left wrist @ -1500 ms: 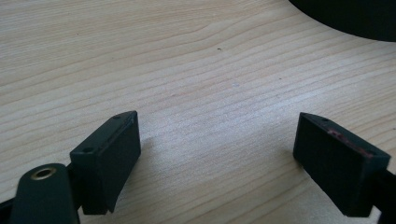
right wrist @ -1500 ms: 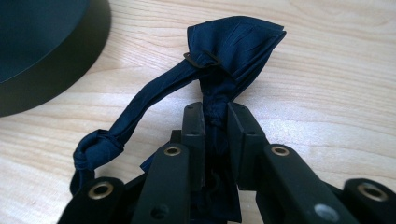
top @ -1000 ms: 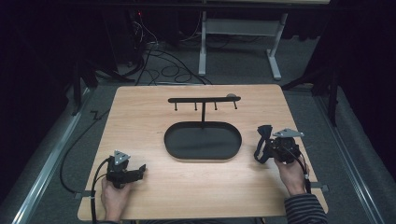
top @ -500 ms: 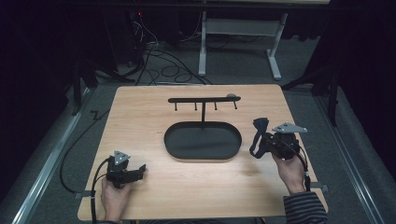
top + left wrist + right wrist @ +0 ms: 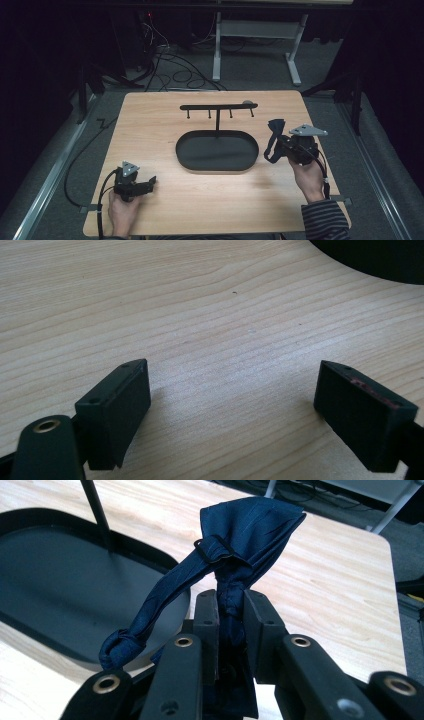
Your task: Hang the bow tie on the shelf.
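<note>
A dark blue bow tie stands pinched at its knot between the jaws of my right gripper, its strap looping down to the left. From above, the right gripper holds the bow tie just right of the black oval tray, lifted off the table. A black stand with a crossbar and small hooks rises from the tray's far side. My left gripper rests at the table's front left, jaws wide apart over bare wood.
The wooden table stands over a dark floor with cables and a white table frame behind. The tray's edge shows at the top right of the left gripper view.
My right gripper has risen and shifted slightly forward toward the tray with the bow tie in it. The left gripper has stayed put.
</note>
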Demonstrator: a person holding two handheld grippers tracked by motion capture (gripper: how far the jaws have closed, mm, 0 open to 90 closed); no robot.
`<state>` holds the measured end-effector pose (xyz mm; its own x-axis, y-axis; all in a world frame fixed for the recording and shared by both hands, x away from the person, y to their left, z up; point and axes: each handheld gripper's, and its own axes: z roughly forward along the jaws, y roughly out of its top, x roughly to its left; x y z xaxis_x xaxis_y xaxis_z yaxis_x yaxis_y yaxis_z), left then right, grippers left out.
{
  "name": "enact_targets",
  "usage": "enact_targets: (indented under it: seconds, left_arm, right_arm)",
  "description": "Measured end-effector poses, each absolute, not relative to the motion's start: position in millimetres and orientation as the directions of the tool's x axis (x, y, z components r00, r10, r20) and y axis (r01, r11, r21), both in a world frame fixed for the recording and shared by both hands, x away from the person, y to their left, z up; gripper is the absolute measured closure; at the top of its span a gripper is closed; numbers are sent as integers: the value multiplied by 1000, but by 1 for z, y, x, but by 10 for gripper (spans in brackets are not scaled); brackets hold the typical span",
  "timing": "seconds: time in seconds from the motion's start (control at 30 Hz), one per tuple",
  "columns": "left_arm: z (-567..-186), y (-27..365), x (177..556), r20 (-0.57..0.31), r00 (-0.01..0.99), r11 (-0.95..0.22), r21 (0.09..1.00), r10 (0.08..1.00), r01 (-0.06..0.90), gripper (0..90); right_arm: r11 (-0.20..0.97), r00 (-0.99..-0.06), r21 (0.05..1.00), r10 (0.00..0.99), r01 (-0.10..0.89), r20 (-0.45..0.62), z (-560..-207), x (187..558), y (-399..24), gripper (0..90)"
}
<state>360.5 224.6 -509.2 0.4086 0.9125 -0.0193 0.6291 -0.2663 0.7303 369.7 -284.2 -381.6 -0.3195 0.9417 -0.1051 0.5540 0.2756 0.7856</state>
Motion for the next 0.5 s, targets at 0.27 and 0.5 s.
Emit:
enact_targets:
  seconds: [0.27, 0.5]
  left_arm:
    - [-509, 225, 360, -19, 408, -266, 730, 913, 629, 155]
    - [-509, 224, 360, -18, 408, -266, 730, 913, 629, 155]
  right_arm:
    - [276, -315, 798, 942, 535, -115, -373, 377, -278, 792]
    - [270, -309, 801, 945, 535, -112, -368, 382, -274, 791]
